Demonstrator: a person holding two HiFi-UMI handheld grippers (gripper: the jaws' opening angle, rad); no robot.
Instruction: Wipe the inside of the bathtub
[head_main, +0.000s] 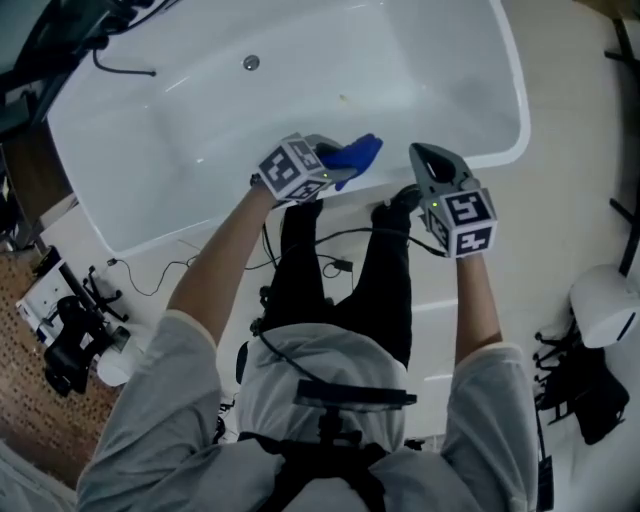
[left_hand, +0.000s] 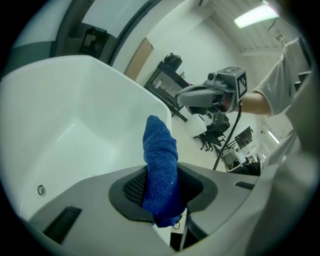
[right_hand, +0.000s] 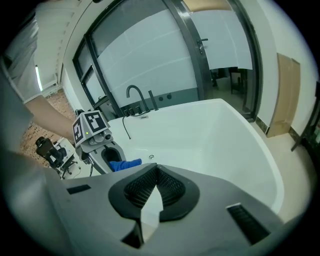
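Cloth (head_main: 360, 154), blue, sits pinched between the jaws of the left gripper (head_main: 338, 160). Its free end sticks out past the tips toward 2 o'clock in the head view, over the near rim of the tub (head_main: 180, 215). The tub's floor lies at 12 o'clock from the cloth and the drain (head_main: 251, 62) at about 11; the cloth appears clear of both. The right gripper (head_main: 424, 157) hovers just beside at 3 o'clock, jaws closed together on nothing. The left is the working side, so the next move likely means lowering the cloth forward into the basin.
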